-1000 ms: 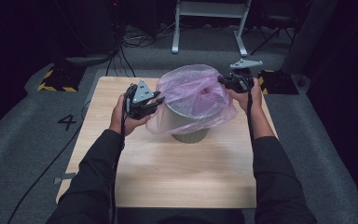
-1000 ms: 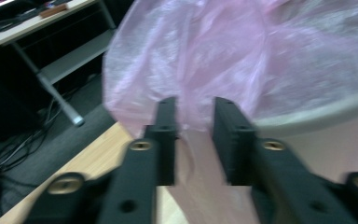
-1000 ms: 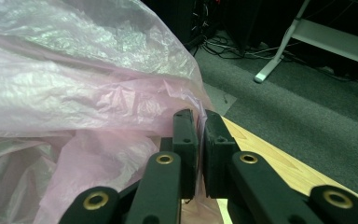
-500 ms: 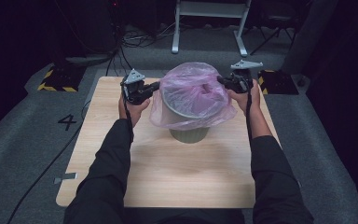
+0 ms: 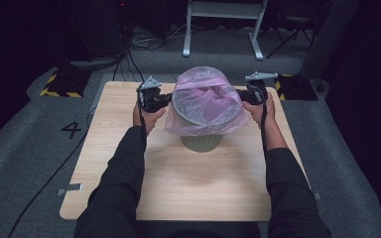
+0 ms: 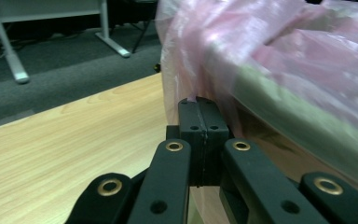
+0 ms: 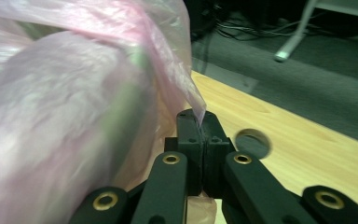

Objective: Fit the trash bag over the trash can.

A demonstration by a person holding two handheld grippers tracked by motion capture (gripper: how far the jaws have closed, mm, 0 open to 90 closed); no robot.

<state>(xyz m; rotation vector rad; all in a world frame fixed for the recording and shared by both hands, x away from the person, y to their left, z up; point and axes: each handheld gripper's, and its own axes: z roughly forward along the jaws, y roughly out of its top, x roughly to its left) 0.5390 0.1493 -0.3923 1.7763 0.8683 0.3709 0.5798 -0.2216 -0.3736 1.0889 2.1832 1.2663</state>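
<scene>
We hold the pink bin liner [image 5: 204, 99] pinched in both the left claw [image 5: 164, 100] and right claw [image 5: 242, 95], opposite each other, likely to spread it over the grey bin [image 5: 200, 141] mid-tabletop [image 5: 104, 163].

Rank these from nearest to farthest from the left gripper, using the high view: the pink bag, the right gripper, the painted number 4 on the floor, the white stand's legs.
1. pink bag, pinched in the left gripper, beside it
2. number 4, on the floor off the table's left edge
3. right gripper, across the bin
4. white stand's legs, far back

Items 2 and 3 are close to call.
</scene>
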